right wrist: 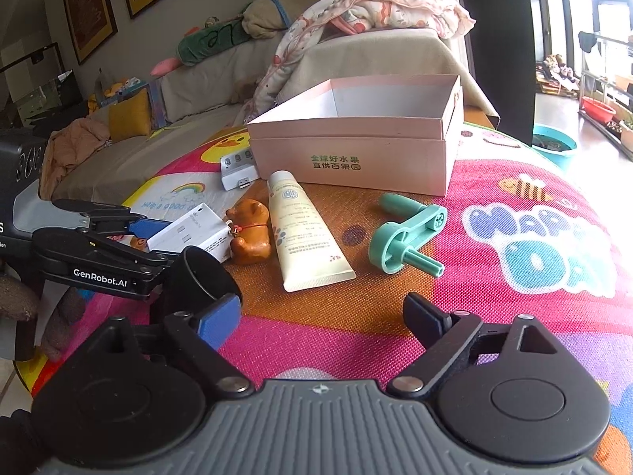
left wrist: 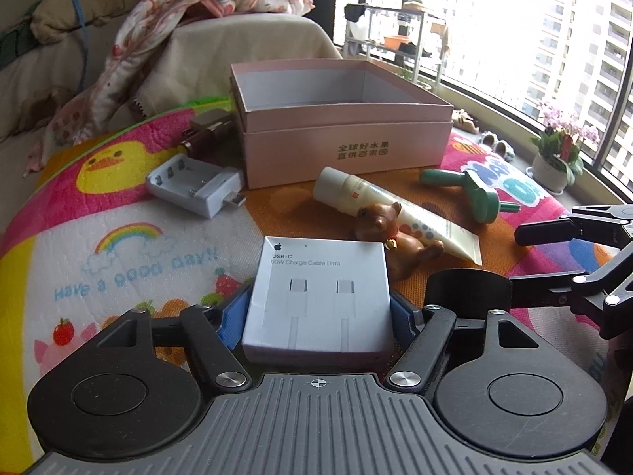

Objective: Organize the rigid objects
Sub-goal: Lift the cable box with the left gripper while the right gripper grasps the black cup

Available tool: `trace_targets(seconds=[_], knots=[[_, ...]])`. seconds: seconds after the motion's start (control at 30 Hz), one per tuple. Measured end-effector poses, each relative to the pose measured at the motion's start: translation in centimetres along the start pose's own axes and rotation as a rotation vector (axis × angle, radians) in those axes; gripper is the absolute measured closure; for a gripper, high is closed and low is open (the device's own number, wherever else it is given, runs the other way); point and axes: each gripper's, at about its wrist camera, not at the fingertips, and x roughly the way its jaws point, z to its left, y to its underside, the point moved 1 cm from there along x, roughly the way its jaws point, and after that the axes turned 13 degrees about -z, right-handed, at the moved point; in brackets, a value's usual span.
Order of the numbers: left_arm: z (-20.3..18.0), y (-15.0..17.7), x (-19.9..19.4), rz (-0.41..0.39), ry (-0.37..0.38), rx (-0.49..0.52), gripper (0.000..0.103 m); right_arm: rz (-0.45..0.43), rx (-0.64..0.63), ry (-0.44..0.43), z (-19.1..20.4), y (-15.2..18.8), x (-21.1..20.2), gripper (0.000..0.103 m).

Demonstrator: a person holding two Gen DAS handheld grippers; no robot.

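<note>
A white USB-C cable box (left wrist: 316, 277) lies between the blue pads of my left gripper (left wrist: 318, 312), which stand close at its two sides without a clear squeeze. In the right wrist view that same box (right wrist: 190, 233) sits in the left gripper (right wrist: 158, 239) beside a brown bear figurine (right wrist: 251, 233). My right gripper (right wrist: 322, 316) is open over bare mat, with a black round cup-like thing (right wrist: 198, 273) just outside its left pad. Ahead lie a cream tube (right wrist: 304, 233), a green crank handle (right wrist: 407, 233) and an empty pink box (right wrist: 348, 122).
A white battery charger (left wrist: 194, 186) and a bronze metal piece (left wrist: 205, 128) lie left of the pink box (left wrist: 348, 109). Everything rests on a colourful play mat (right wrist: 494, 182). A sofa with a blanket (left wrist: 178, 31) stands behind, and a flower pot (left wrist: 554, 166) sits by the window.
</note>
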Motion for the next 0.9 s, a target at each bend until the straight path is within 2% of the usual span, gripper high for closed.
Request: trace_targets(seconds=[0.1,0.17,0.2,0.3,0.37,0.47,0.57,0.67,0.77,0.9], knots=[[0.2,0.3,-0.3,-0.024,-0.002,-0.016,0.028,0.029,-0.007,-0.006,0.1,-0.2,0.2,0.011],[0.7,0.3,-0.9,-0.025,-0.002,-0.058,0.028,0.063,-0.067,-0.015,0.8,-0.3,0.6,0.006],[0.9,0.4,-1.3,-0.025,-0.007,-0.074,0.028,0.086,-0.111,-0.025,1.4,-0.1,0.9,0.0],[1.6,1.2,-3.2,-0.022,-0.062,-0.095,0.028,0.116,-0.221,0.004,3.2,0.4,0.8,0.0],[2.4,2.0,-4.6,-0.033,-0.119,-0.112,0.028,0.125,-0.244,0.006,3.8,0.5,0.2,0.004],[4.4,3.1,-6.4,-0.07,-0.192,-0.202,0.028,0.086,-0.268,-0.048,5.0,0.1,-1.4,0.007],[5.9,3.8,-7.1,-0.128,-0.175,-0.307,0.028,0.077,-0.305,-0.13,7.2,-0.2,-1.7,0.007],[5.3,3.5,-6.9,-0.121,-0.197,-0.269,0.028,0.1,-0.331,-0.17,9.1,0.1,-0.4,0.007],[4.7,3.5,-6.7,-0.112,-0.213,-0.23,0.028,0.123,-0.378,-0.137,9.8,0.4,0.9,0.007],[4.6,3.7,-6.6,-0.12,-0.22,-0.231,0.028,0.099,-0.49,0.014,8.6,0.5,0.8,0.009]])
